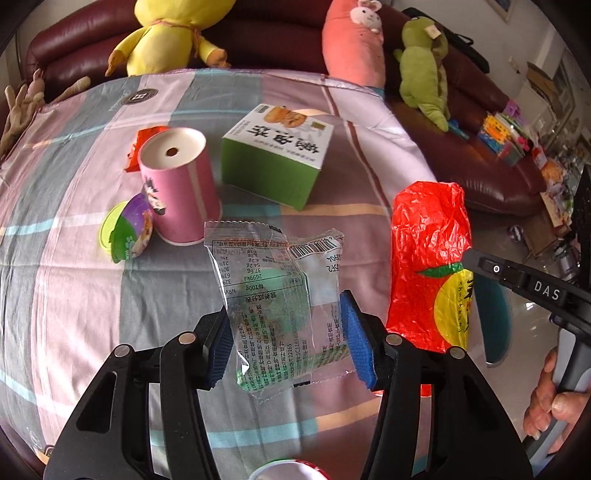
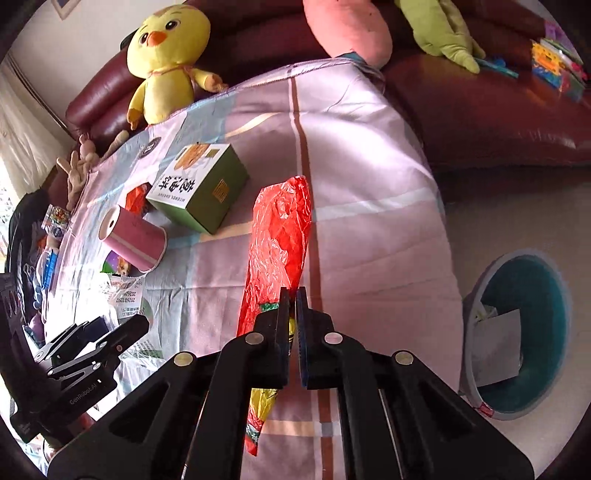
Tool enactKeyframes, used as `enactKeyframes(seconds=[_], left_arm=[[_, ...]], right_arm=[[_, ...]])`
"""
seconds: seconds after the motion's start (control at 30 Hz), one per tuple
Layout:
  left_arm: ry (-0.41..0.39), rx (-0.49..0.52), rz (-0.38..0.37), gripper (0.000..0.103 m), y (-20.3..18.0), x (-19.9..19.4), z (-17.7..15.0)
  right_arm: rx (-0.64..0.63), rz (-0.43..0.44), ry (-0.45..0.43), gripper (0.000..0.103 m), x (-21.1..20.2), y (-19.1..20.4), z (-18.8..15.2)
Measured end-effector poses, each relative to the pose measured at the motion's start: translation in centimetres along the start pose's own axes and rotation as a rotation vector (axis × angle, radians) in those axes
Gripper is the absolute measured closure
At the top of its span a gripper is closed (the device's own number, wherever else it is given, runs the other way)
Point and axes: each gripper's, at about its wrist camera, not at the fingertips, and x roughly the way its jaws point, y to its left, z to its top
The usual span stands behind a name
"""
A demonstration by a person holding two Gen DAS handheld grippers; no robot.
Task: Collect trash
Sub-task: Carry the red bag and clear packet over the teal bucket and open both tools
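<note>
My left gripper [image 1: 288, 336] is shut on a clear plastic food wrapper [image 1: 277, 295] with printed text, held above the checked cloth. My right gripper [image 2: 293, 321] is shut on a crumpled red plastic bag [image 2: 280, 240] with a yellow fruit print; the bag also shows in the left wrist view [image 1: 428, 266], lifted off the table. On the table lie an upturned pink paper cup [image 1: 177, 184], a green and white box [image 1: 277, 155], a purple-green lid cup [image 1: 129, 232] and a small red wrapper [image 1: 142, 144].
A teal-lined bin [image 2: 524, 332] with paper inside stands on the floor right of the table. A maroon sofa [image 1: 480, 147] with a yellow duck toy [image 1: 166, 33], a pink pillow and a green plush lies behind the table. A white-red cup rim [image 1: 288, 470] is under my left gripper.
</note>
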Motion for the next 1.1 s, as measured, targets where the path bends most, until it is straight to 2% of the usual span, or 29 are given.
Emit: enactKeyframes(seconds=[0.2,0.4,0.7,0.9,1.1], left_arm=[[0.022,0.064,-0.07,0.048,-4.2,0.4,0.6],[0.037,0.104,-0.093,0.048,-7.3,1.1,0.6],[0.049,0.198,-0.123,0.048,-12.3,1.6,1.1],[0.051,0.316,-0.172,0.048,-18.6,2.3,1.2],[0.089,0.406,-0.219,0.048,-24.8,4.3,0.6]], right_arm=[[0.05,0.002,-0.052,0.099,-3.2,-3.5,-0.3],[0.083,0.019,-0.058,0.099,-4.3,-5.5,-1.0],[0.127,0.001,-0.129,0.099,-7.7,-8.9,-0.6],[0.211,-0.056,-0.187,0.099,-10.9,-14.7,-1.4],[0.307,-0.114,-0.214,0.099,-13.0,-21.3,-2.9]])
